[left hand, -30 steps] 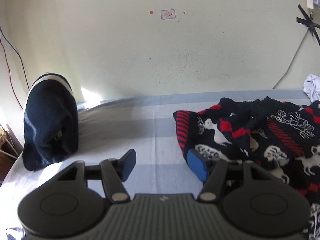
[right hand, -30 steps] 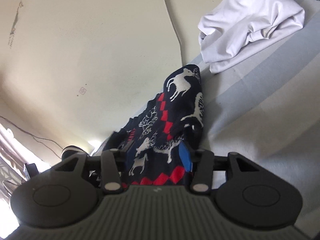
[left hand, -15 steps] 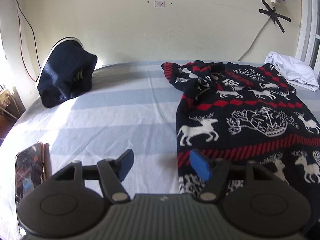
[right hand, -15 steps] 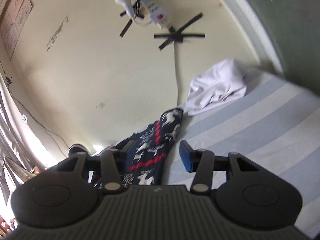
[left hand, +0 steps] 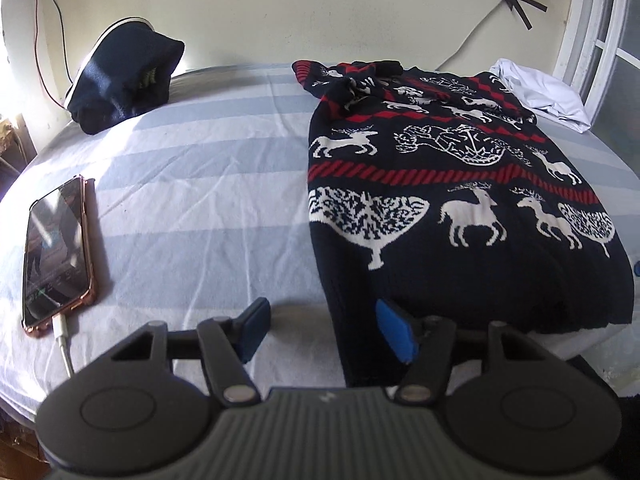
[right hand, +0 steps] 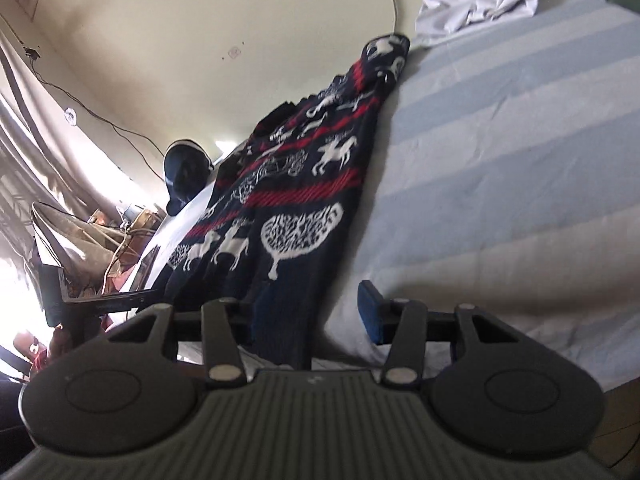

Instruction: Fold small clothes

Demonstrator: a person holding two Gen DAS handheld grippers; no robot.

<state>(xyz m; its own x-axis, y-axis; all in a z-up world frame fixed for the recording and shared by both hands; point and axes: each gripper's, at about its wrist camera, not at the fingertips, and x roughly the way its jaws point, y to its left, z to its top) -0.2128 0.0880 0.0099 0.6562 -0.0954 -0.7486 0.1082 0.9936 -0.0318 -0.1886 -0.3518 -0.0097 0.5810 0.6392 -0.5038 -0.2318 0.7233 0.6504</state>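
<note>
Both grippers, left gripper (left hand: 320, 330) closing and right gripper (right hand: 310, 310) spread, are hovering unclamped at the near hem corners of the navy-and-red reindeer-patterned knitted sweater (left hand: 448, 184) lying flat on the right of the striped blue bedsheet (left hand: 192, 184), suggesting a fold is starting, with pinching both corners next.

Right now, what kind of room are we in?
Probably a bedroom at home: a bed with a striped sheet, a reindeer sweater lying on it, and a phone charging beside it.
</note>
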